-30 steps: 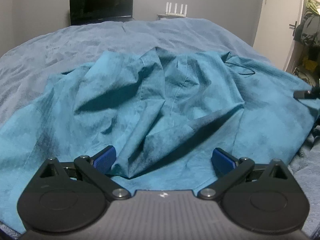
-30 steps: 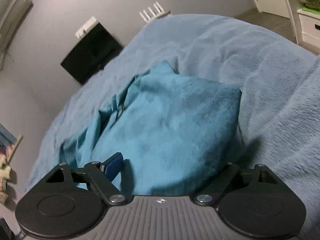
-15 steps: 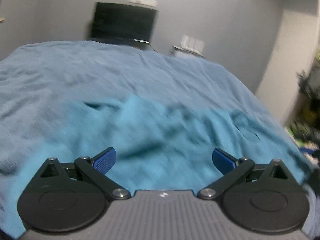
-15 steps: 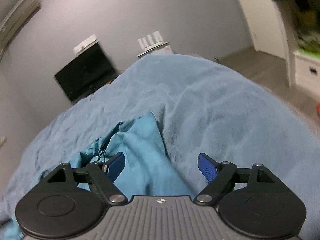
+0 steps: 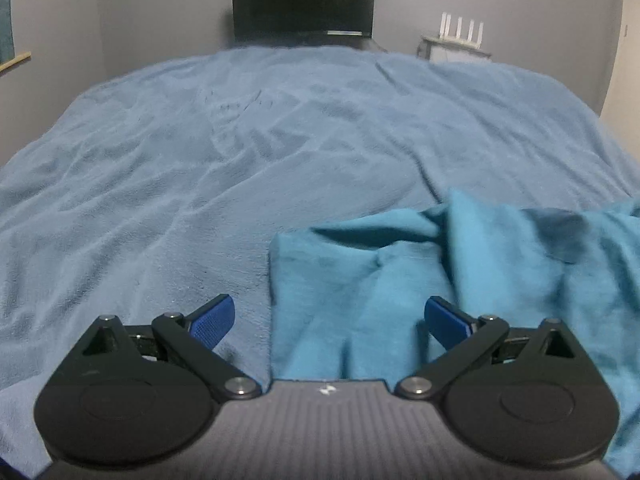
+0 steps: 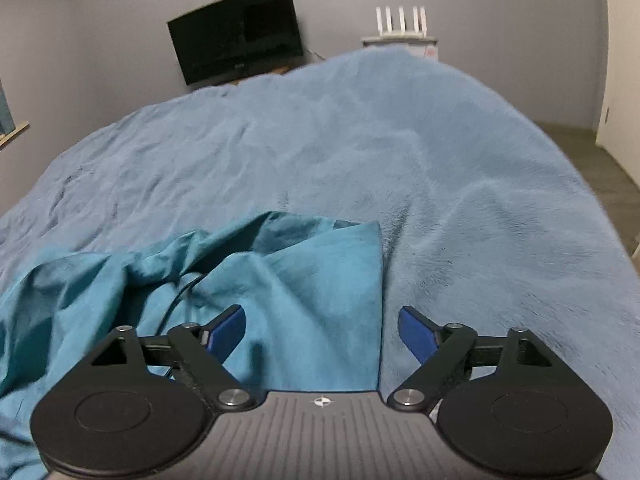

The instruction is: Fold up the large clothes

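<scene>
A crumpled teal garment (image 5: pixel 400 280) lies on the blue bed blanket (image 5: pixel 240 160). My left gripper (image 5: pixel 329 312) is open above the garment's left edge: its left finger is over the blanket and its right finger is over the cloth. In the right wrist view the garment (image 6: pixel 312 272) fills the lower left, with a dark cord (image 6: pixel 176 300) lying on it. My right gripper (image 6: pixel 321 320) straddles the straight right edge of the garment. Its jaws are opening, and the pads press on nothing.
The blanket (image 6: pixel 440 160) covers the whole bed ahead of both grippers. Against the grey far wall stand a dark television (image 5: pixel 303 0) and a white router (image 5: pixel 460 30). Bare floor (image 6: pixel 592 152) and a white door (image 6: pixel 620 60) lie past the bed's right side.
Both views have swung off the garment's middle to its outer edges, the left to the left edge and the right to the right edge. The right gripper has rolled level, and its right finger is no longer hidden by cloth.
</scene>
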A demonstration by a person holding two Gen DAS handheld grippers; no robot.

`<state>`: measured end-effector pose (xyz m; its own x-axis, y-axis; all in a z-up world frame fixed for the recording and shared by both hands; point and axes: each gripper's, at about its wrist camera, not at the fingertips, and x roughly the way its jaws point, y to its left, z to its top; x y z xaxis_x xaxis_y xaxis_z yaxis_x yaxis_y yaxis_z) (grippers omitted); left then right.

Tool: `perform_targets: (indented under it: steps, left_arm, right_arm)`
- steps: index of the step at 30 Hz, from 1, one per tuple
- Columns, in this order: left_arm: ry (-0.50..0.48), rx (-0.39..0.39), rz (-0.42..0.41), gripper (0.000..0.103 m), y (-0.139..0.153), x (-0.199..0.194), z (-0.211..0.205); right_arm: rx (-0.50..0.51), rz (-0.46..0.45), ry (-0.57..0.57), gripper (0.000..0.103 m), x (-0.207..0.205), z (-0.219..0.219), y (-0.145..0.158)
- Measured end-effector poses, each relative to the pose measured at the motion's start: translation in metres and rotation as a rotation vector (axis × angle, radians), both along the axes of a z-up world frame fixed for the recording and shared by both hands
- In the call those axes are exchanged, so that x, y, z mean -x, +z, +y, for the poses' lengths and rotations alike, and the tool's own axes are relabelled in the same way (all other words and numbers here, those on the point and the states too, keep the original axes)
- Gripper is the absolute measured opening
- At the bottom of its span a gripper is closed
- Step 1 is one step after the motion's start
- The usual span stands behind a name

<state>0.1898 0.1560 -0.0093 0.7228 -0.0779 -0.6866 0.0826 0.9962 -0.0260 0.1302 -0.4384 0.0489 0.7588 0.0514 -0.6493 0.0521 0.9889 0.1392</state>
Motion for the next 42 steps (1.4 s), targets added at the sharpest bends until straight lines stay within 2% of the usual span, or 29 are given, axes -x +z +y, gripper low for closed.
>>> perform_targets:
  steps: [4,9,10,11,13,14,15,16,17,18,20,21,22,25,28,30,34,38,42]
  left_arm:
    - [0.003,0.057,0.027,0.103,-0.019,-0.021,0.014]
    - [0.005,0.165,0.031,0.102,-0.034,-0.038,0.026]
    - [0.007,0.197,0.036,0.099,-0.038,-0.043,0.029]
    - [0.009,0.228,0.04,0.087,-0.04,-0.047,0.031]
    - [0.005,0.294,0.051,0.067,-0.043,-0.052,0.034]
    - [0.013,0.291,0.053,0.052,-0.044,-0.056,0.032]
    - [0.001,0.276,0.055,0.044,-0.044,-0.056,0.03]
    - [0.008,0.241,0.052,0.022,-0.043,-0.055,0.028]
    - [0.033,0.193,0.053,0.009,-0.043,-0.055,0.027]
    - [0.028,0.191,0.044,0.008,-0.042,-0.052,0.028]
    - [0.017,0.2,0.008,0.001,-0.036,-0.043,0.026]
    - [0.001,0.176,-0.009,0.0,-0.032,-0.039,0.022]
    - [-0.011,0.136,-0.033,0.0,-0.028,-0.033,0.015]
    - [-0.035,0.08,-0.104,0.0,-0.014,-0.017,0.001]
    - [-0.076,0.052,-0.154,0.0,0.002,-0.002,-0.012]
    - [-0.091,0.055,-0.178,0.0,0.008,0.007,-0.014]
    - [-0.105,0.011,-0.212,0.0,0.015,0.013,-0.018]
    - [-0.078,0.049,-0.224,0.0,0.023,0.003,-0.014]
    - [-0.054,0.06,-0.214,0.0,0.036,-0.036,-0.011]
  right_arm:
    - [0.005,0.027,0.026,0.089,-0.03,-0.005,-0.018]
    - [-0.092,0.0,0.075,0.089,-0.045,-0.011,-0.038]
    - [-0.113,-0.007,0.086,0.09,-0.047,-0.012,-0.042]
    - [-0.13,-0.012,0.092,0.089,-0.049,-0.014,-0.045]
    - [-0.158,-0.02,0.103,0.081,-0.051,-0.016,-0.05]
    - [-0.166,-0.028,0.108,0.077,-0.05,-0.016,-0.052]
    - [-0.168,-0.04,0.12,0.066,-0.047,-0.016,-0.052]
    - [-0.151,-0.058,0.137,0.055,-0.043,-0.014,-0.05]
    - [-0.117,-0.077,0.152,0.05,-0.038,-0.01,-0.047]
    - [-0.071,-0.099,0.166,0.037,-0.034,-0.003,-0.044]
    - [0.003,-0.127,0.174,0.028,-0.025,0.006,-0.038]
    - [0.027,-0.145,0.174,0.019,-0.02,0.009,-0.035]
    - [0.048,-0.165,0.175,0.014,-0.015,0.012,-0.032]
    - [0.119,-0.223,0.182,0.008,0.0,0.022,-0.021]
    - [0.233,-0.223,0.191,0.008,0.009,0.039,-0.011]
    - [0.276,-0.258,0.198,0.007,0.02,0.047,-0.004]
    - [0.321,-0.346,0.188,0.006,0.036,0.057,0.011]
    - [0.373,-0.439,0.181,0.006,0.043,0.063,0.033]
    - [0.41,-0.476,0.191,0.006,0.016,0.065,0.055]
